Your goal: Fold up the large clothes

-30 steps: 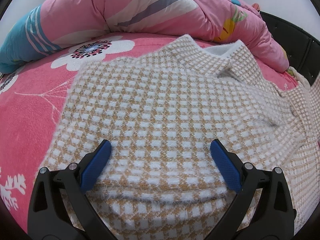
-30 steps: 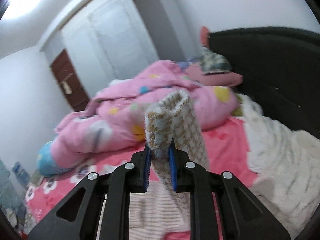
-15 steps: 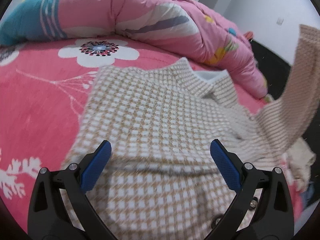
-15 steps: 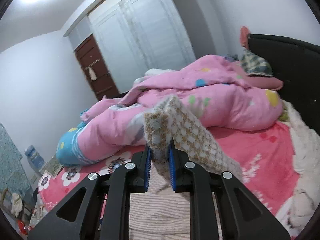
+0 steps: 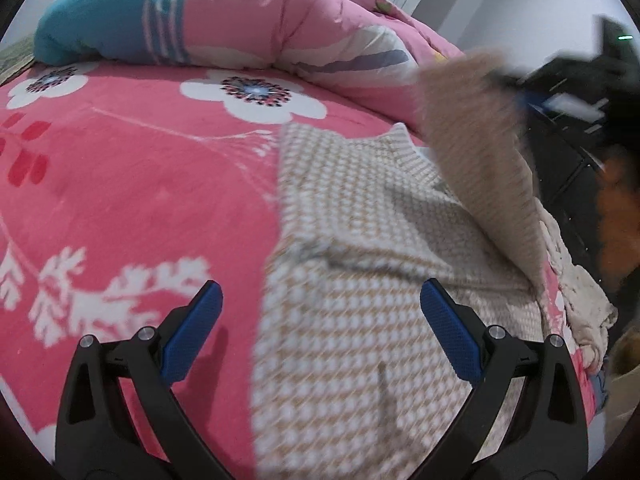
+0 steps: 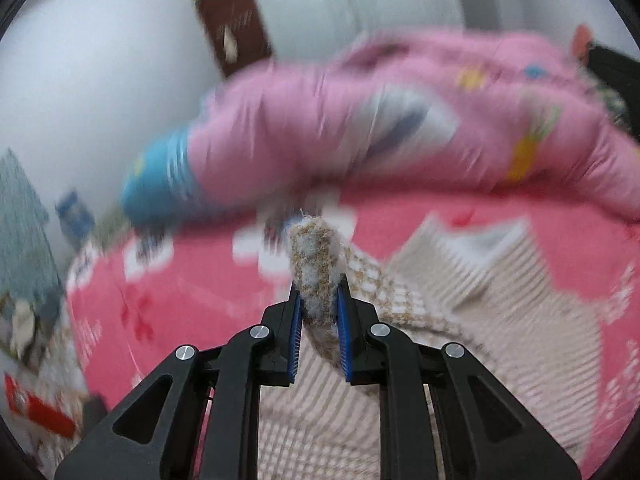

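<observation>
Right hand-held gripper, black with blue pads, clamped narrow on a bunched sleeve end of the fuzzy beige-and-white checked knit garment; left gripper spread wide and empty above the garment body, spread flat on the pink floral bedsheet. Step in hand, by judgement: sleeve fold across the body. Next: lay sleeve flat on the body, then release.

Both wrist views downward, bed shared
</observation>
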### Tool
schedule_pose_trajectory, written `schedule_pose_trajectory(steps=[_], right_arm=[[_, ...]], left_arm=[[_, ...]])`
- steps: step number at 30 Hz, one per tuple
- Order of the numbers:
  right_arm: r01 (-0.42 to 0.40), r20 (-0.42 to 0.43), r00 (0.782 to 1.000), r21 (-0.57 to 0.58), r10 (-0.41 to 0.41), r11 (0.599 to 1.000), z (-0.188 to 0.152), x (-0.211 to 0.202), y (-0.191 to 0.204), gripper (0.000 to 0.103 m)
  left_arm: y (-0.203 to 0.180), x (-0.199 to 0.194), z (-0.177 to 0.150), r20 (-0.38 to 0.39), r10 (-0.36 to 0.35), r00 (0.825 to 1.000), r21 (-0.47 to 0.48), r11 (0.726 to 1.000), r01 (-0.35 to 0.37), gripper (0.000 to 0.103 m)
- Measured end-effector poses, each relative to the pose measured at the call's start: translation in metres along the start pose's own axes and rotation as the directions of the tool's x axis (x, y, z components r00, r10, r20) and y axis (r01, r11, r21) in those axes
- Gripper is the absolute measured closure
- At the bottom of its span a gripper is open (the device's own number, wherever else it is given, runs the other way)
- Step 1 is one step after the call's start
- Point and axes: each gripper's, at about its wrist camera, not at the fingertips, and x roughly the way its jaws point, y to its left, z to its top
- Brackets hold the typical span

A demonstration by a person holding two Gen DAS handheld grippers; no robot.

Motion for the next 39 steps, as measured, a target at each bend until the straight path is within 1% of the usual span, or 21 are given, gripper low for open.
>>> schedule_pose_trajectory(steps=[2,3,5,6,7,8,10,11,13,15,18,20,23,24,28,30,33,34,35,37,39], right_arm=[[-0.042,-0.173,0.984,-0.025,0.037,0.999,-0.018,0.043,0.01,0.078],[-0.071,-0.255,0.965,-0.017,0.064,0.997,-0.028,0.061,0.011,0.078],[-0.11,-0.314,0.943,0.013,0.108,0.994,-0.041,0.072,0.008,0.076],[-0.14,-0.308,0.941,0.025,0.141,0.99,-0.043,0.069,0.004,0.075],[-0.179,-0.297,0.937,0.043,0.183,0.983,-0.043,0.063,-0.002,0.069],[-0.195,-0.286,0.937,0.056,0.203,0.979,-0.041,0.057,-0.009,0.054],[-0.24,-0.225,0.941,0.081,0.253,0.967,-0.035,0.031,-0.028,0.036],[-0.265,-0.199,0.94,0.088,0.277,0.96,-0.031,0.018,-0.038,0.034],[-0.277,-0.161,0.943,0.103,0.291,0.955,-0.027,-0.004,-0.06,0.034],[-0.26,-0.099,0.957,0.12,0.272,0.958,-0.025,-0.035,-0.097,0.033],[-0.128,-0.019,0.991,0.124,0.131,0.984,-0.031,-0.069,-0.152,0.033],[-0.011,-0.002,1.0,0.149,0.011,0.989,-0.035,-0.082,-0.188,0.033],[0.089,-0.018,0.996,0.252,-0.087,0.964,-0.047,-0.089,-0.246,0.033],[0.115,-0.028,0.993,0.288,-0.111,0.951,-0.052,-0.089,-0.263,0.033],[0.16,-0.06,0.987,0.362,-0.148,0.919,-0.063,-0.078,-0.304,0.033],[0.173,-0.078,0.985,0.377,-0.155,0.91,-0.067,-0.067,-0.314,0.033],[0.159,-0.095,0.987,0.409,-0.131,0.899,-0.072,-0.054,-0.331,0.033],[0.147,-0.094,0.989,0.414,-0.118,0.898,-0.073,-0.051,-0.333,0.033],[0.142,-0.094,0.989,0.415,-0.113,0.899,-0.074,-0.049,-0.332,0.039],[0.137,-0.092,0.99,0.42,-0.108,0.897,-0.075,-0.046,-0.334,0.05],[0.132,-0.075,0.991,0.427,-0.111,0.894,-0.074,-0.047,-0.336,0.053]], left_arm=[[0.004,-0.004,0.0,0.005,-0.02,1.0,-0.005,1.0,0.02,0.007],[0.007,-0.009,-0.001,0.008,-0.025,1.0,-0.005,1.0,0.025,0.007],[0.008,-0.013,0.002,0.016,-0.039,0.999,0.003,0.999,0.039,0.007],[0.008,-0.016,0.003,0.021,-0.044,0.999,0.009,0.999,0.044,0.007],[0.006,-0.018,0.006,0.027,-0.049,0.998,0.019,0.999,0.049,0.007],[0.003,-0.018,0.009,0.033,-0.054,0.998,0.031,0.998,0.053,0.007],[-0.001,-0.017,0.014,0.037,-0.064,0.997,0.045,0.997,0.063,0.007],[-0.008,-0.013,0.02,0.039,-0.076,0.996,0.057,0.996,0.074,0.007],[-0.013,-0.013,0.026,0.046,-0.093,0.995,0.076,0.993,0.09,0.007],[-0.022,-0.008,0.035,0.048,-0.125,0.991,0.087,0.989,0.121,0.007],[-0.036,0.008,0.047,0.032,-0.146,0.989,0.096,0.985,0.143,0.01],[-0.04,0.024,0.056,0.001,-0.149,0.989,0.078,0.986,0.148,0.028],[-0.036,0.052,0.074,-0.061,-0.114,0.992,-0.006,0.993,0.114,0.043],[-0.032,0.059,0.076,-0.085,-0.102,0.991,-0.021,0.995,0.1,0.045],[-0.022,0.099,0.089,-0.204,0.0,0.979,-0.032,0.999,-0.007,0.061],[-0.02,0.109,0.091,-0.23,0.001,0.973,-0.037,0.999,-0.01,0.069],[-0.022,0.11,0.091,-0.241,-0.012,0.971,-0.023,1.0,0.007,0.081],[-0.024,0.111,0.09,-0.244,0.007,0.97,-0.003,1.0,-0.008,0.09],[-0.026,0.111,0.089,-0.249,0.021,0.968,0.018,1.0,-0.017,0.099],[-0.03,0.108,0.09,-0.237,0.027,0.971,0.043,0.999,-0.017,0.1],[-0.04,0.097,0.099,-0.187,0.027,0.982,0.083,0.996,-0.012,0.1]])
